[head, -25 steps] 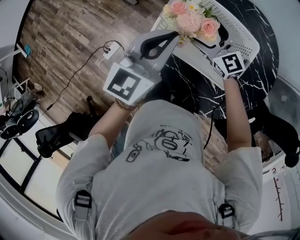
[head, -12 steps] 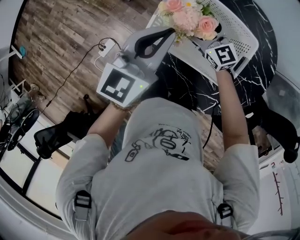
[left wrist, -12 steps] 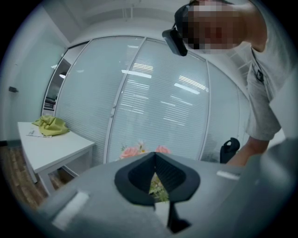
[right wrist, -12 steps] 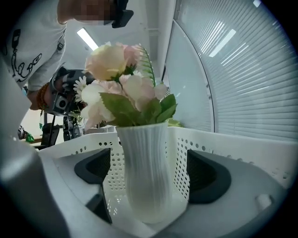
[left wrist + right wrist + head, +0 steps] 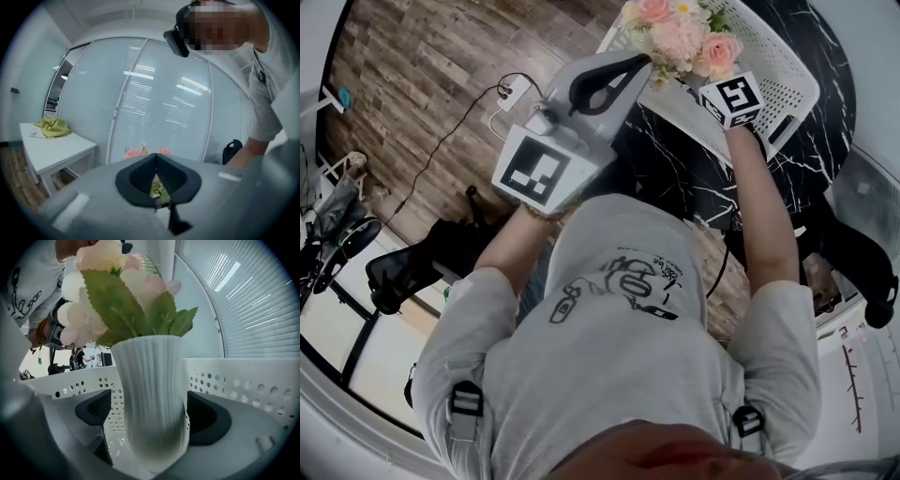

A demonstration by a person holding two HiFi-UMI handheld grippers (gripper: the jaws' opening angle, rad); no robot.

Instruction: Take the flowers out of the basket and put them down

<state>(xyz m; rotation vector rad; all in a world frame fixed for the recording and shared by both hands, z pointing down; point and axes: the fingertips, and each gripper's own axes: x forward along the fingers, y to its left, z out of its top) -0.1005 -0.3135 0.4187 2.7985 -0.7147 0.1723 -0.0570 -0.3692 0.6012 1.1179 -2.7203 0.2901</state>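
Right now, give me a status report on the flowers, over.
Left gripper shut, beside the flowers. Right gripper open, jaws either side of the white vase, not clamped. Vase upright inside basket. Only the basket wall in the way.

The left arm [image 5: 502,253] is bent at the elbow. Its left tool [image 5: 642,64] points forward, jaws pressed together with nothing gripped, to the left of the vase [image 5: 150,376]. The right arm [image 5: 764,206] is stretched almost straight. The right tool [image 5: 151,422] has its jaws apart on either side of the vase, the left pad clear of it
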